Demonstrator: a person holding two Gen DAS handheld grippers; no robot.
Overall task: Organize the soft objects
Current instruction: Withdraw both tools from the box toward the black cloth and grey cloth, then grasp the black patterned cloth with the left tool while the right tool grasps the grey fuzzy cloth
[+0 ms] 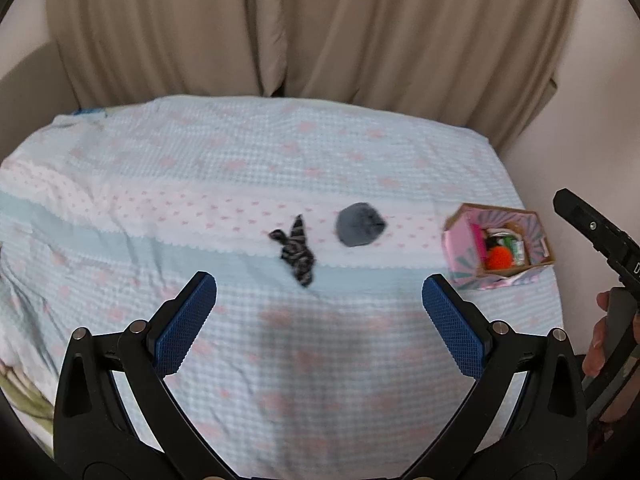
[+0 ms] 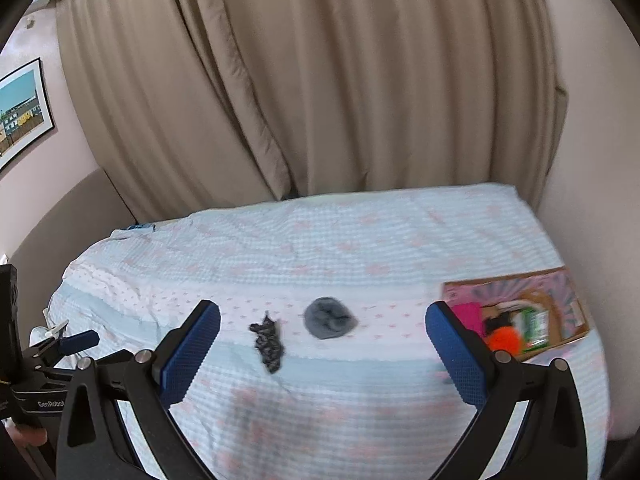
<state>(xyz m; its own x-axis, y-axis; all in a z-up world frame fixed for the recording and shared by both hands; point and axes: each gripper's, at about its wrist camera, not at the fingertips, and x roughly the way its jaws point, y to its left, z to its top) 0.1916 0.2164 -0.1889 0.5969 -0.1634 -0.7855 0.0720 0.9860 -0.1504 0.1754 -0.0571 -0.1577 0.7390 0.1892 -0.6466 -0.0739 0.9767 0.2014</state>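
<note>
A dark striped crumpled cloth [image 1: 296, 250] and a round grey soft ball [image 1: 359, 230] lie side by side on the bed. Both also show in the right wrist view: the cloth [image 2: 269, 342] and the ball [image 2: 329, 318]. A pink cardboard box [image 1: 498, 246] at the bed's right edge holds an orange soft item [image 1: 498, 258] and other things; the box also shows in the right wrist view [image 2: 520, 312]. My left gripper [image 1: 319, 314] is open and empty above the bed, short of the cloth. My right gripper [image 2: 322, 346] is open and empty, also short of both items.
The bed has a light blue cover with pink hearts [image 1: 280, 360]. Beige curtains [image 1: 320, 32] hang behind it. A wall runs along the bed's right side [image 2: 580, 208]. A framed picture [image 2: 20, 112] hangs on the left wall.
</note>
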